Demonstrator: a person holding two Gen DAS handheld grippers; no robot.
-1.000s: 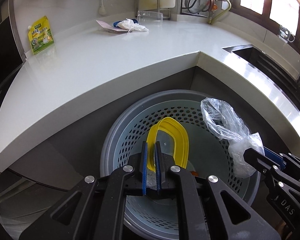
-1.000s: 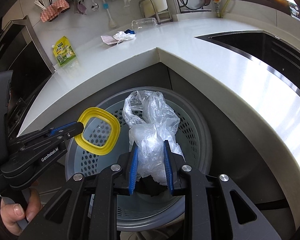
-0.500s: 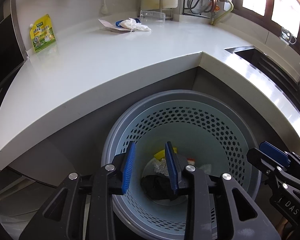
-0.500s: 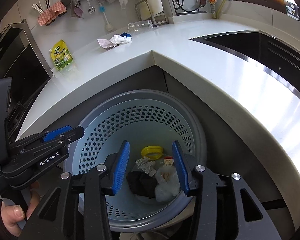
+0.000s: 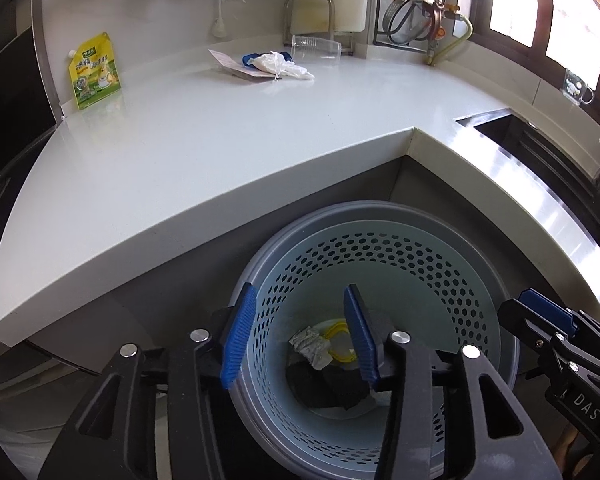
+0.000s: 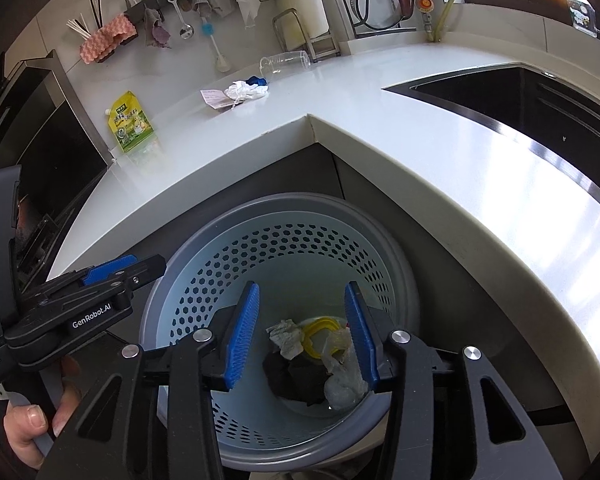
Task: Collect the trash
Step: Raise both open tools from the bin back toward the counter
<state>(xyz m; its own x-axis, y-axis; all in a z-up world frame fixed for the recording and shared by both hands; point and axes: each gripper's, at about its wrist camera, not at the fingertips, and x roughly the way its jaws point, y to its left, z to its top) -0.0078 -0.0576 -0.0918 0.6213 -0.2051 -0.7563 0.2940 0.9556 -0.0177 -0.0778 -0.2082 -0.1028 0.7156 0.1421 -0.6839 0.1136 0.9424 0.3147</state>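
A grey perforated trash basket [image 5: 440, 264] [image 6: 260, 248] stands on the floor in the counter's corner. At its bottom lie a yellow ring lid [image 6: 318, 334] [image 5: 338, 342], a clear plastic bag [image 6: 342, 384], crumpled paper [image 6: 286, 336] and something black [image 6: 296, 376]. My left gripper [image 5: 298, 332] is open and empty above the basket; it also shows in the right wrist view [image 6: 140, 270]. My right gripper [image 6: 302, 330] is open and empty above the basket; it also shows in the left wrist view [image 5: 540, 312]. On the counter lie a white wad [image 5: 278, 66] [image 6: 246, 90], a paper slip [image 6: 214, 98] and a yellow-green pouch [image 5: 94, 72] [image 6: 134, 122].
A clear cup [image 5: 316, 46] lies on its side at the back of the white counter [image 5: 220, 132]. A sink [image 6: 520, 96] is set into the counter on the right. Utensils and cloths hang on the back wall. A dark appliance stands at the far left.
Both grippers opened: the yellow ring lid and the clear plastic bag dropped into the basket. Since then the jaws have spread wider and both grippers have risen a little.
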